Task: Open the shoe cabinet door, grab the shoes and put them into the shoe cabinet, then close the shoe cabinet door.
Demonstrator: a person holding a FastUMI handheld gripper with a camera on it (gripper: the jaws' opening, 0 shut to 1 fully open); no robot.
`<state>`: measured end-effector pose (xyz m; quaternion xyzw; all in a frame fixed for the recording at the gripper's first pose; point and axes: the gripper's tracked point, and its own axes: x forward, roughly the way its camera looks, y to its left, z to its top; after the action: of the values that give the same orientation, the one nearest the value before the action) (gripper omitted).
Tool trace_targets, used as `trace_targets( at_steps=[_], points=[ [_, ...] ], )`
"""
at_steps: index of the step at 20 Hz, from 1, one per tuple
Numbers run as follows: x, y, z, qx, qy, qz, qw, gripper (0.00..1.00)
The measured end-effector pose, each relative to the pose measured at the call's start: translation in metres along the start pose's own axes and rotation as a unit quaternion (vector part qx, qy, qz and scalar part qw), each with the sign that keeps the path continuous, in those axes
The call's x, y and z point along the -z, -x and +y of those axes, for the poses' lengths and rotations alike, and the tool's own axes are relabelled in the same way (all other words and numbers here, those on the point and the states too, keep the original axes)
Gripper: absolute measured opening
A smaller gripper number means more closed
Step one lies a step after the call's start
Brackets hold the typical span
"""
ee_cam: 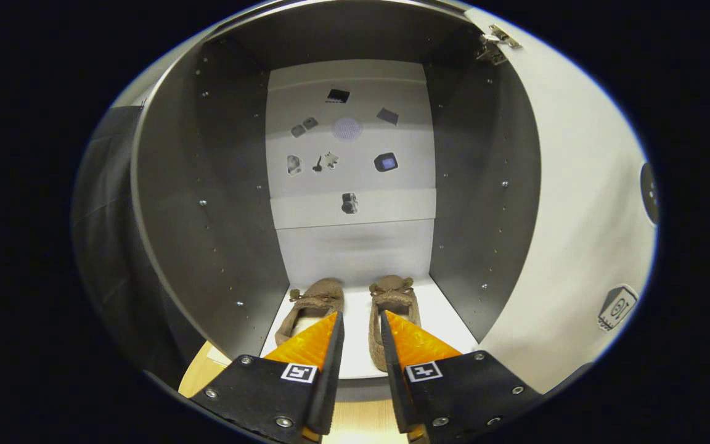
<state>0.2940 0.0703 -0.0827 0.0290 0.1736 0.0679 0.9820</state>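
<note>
Gripper view, shoes [355, 311] toes pointing into cabinet [207, 203], fingers [306, 345] slightly apart, empty

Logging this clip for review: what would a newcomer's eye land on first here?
The brown slippers sit side by side on the white floor of the open shoe cabinet, just beyond the orange fingers. The gripper is open, holding nothing. The white cabinet door stands swung open alongside the slippers.

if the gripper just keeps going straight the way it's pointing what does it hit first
Probably the shoes on the cabinet floor: the open gripper straddles their inner sides. Passing between them, it would meet the back wall. Depth is unclear.
</note>
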Motion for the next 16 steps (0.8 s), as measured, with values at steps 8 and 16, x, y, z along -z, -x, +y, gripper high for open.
trace_targets(
  at_steps=[8, 16],
  points=[
    [-0.015, 0.063, 0.006, 0.008, 0.000, -0.029, 1.000, 0.43],
    [-0.023, 0.133, 0.000, 0.024, -0.001, -0.060, 0.998, 0.50]
  ],
)
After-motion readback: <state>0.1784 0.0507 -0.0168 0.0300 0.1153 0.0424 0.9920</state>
